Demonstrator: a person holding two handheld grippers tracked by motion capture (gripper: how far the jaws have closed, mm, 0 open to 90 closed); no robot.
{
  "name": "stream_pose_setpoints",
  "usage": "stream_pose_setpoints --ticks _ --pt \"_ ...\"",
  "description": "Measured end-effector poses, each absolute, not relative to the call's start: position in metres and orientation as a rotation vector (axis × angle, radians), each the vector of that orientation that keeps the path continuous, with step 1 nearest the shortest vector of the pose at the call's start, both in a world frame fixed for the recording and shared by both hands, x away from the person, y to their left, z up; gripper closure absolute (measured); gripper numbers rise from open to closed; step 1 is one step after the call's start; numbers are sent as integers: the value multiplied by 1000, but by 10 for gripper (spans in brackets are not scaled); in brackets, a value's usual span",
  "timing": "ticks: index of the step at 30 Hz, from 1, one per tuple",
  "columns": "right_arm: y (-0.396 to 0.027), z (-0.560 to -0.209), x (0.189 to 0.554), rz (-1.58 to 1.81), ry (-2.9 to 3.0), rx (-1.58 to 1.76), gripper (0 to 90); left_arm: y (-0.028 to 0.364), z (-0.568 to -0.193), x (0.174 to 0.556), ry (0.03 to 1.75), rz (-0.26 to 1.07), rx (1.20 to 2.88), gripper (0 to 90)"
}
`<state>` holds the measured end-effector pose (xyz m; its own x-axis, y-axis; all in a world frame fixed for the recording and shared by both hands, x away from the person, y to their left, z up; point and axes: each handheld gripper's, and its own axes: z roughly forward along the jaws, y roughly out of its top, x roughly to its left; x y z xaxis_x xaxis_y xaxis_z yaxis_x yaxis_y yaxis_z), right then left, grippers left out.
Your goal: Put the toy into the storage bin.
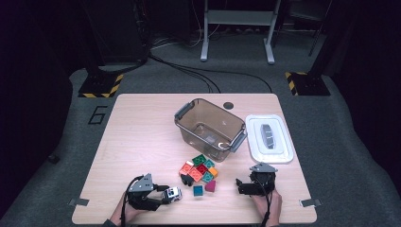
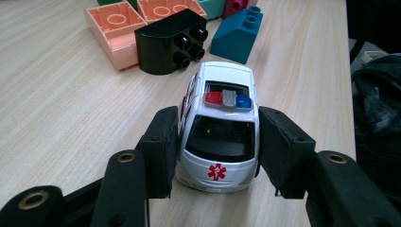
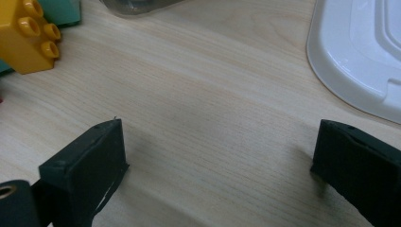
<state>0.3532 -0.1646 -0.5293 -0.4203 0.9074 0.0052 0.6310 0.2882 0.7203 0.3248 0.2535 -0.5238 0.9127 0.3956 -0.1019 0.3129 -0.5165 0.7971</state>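
A white toy ambulance [image 2: 220,137] with a red and blue light bar stands on the wooden table [image 1: 137,142], near its front left. My left gripper [image 2: 220,116] is shut on it, one black pad against each side of the car's front half. In the high view the ambulance [image 1: 172,193] sits at the tip of that left gripper [image 1: 168,195], which lies low and points right. My right gripper [image 1: 239,186] rests at the front right and points left. Its jaws stand wide open over bare wood [image 3: 220,125].
A pile of coloured bricks [image 1: 198,168] lies mid-table, with a black brick [image 2: 170,40] and a teal brick [image 2: 236,33] just beyond the ambulance. A clear bin [image 1: 189,130] stands behind the pile. Its white lid [image 1: 255,142] lies to the right.
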Motion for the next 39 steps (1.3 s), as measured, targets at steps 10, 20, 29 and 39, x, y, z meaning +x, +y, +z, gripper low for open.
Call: stream_pose_setpoints --ticks 10,20,29,39 --pt "-165 -529 353 923 2154 1383 26 237 -527 324 512 166 2223 407" --pt "-165 -529 353 928 2148 1389 30 243 -526 324 536 125 2185 488" --pt "-165 -529 353 929 2146 1387 33 255 -510 325 576 131 2103 491" --pt "-165 -529 353 929 2142 1394 35 259 -487 329 581 136 2064 492"
